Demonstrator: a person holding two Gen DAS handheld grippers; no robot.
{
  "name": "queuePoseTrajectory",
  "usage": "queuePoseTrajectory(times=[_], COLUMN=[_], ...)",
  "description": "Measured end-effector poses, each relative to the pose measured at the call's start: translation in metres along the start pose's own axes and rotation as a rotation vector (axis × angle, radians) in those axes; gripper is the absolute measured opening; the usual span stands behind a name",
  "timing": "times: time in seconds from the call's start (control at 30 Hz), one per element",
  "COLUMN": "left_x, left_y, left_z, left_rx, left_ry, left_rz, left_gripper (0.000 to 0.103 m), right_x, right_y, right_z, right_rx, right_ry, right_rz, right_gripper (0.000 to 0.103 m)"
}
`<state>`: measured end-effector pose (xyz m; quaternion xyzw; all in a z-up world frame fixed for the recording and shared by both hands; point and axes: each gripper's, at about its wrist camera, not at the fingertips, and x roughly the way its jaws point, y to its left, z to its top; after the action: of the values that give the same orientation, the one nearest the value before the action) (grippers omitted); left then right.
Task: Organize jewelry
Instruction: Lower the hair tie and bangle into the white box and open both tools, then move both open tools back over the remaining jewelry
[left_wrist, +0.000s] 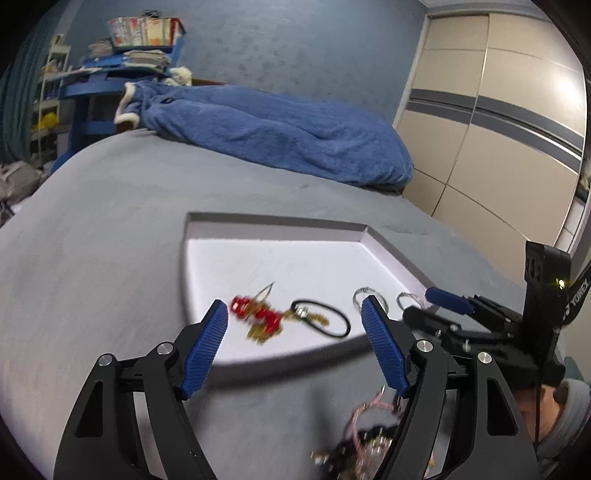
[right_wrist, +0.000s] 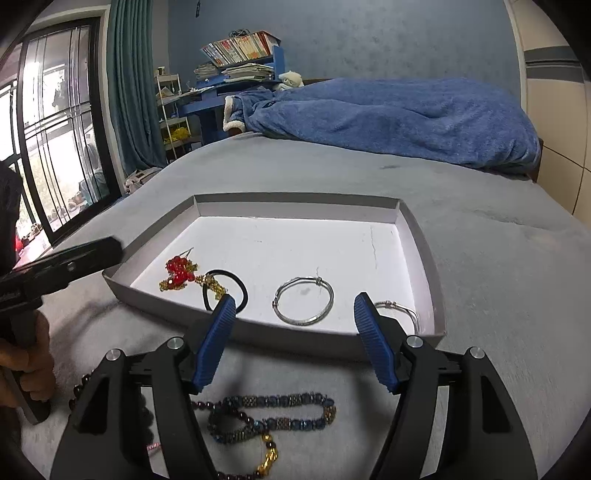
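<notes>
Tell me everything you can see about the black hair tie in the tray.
The black hair tie is a thin, smooth elastic loop, apparently fabric-covered, lying flat on the white floor of the shallow grey tray, near its front wall. It forms an open oval, unstretched. A gold chain piece attached to the red bead ornament lies across its left part, touching it. The silver bangle lies apart to its right. In the right wrist view, the right gripper's left finger covers its nearest edge; neither gripper holds it.

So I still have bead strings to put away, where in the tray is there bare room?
The tray is bare across its far half, up to the back wall. The near edge is crowded: red ornament, black hair tie, silver bangle and a second bangle at the right corner.
</notes>
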<state>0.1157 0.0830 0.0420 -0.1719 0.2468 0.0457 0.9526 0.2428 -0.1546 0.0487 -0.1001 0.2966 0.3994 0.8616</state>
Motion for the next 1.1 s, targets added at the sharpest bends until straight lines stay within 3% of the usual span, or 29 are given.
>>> queuePoseTrajectory(times=[0.17,0.37,1.1], left_x=[-0.022,-0.043,-0.043], left_y=[0.006,-0.003,-0.007], left_z=[-0.015,-0.032,-0.038], left_rx=[-0.028,0.008,0.019], left_ry=[-0.010,-0.012,0.060], left_rz=[0.003,0.002,0.031], left_gripper=[0.079,0.080,0.087], right_x=[-0.007,-0.021,-0.040], right_y=[-0.001,-0.003,-0.022], right_z=[-0.007,-0.017,-0.044], right_rx=[0.007,0.015,0.106], right_ry=[0.012,0.017,0.090], right_rz=[-0.005,-0.004,-0.013], right_gripper=[0.069,0.069,0.069])
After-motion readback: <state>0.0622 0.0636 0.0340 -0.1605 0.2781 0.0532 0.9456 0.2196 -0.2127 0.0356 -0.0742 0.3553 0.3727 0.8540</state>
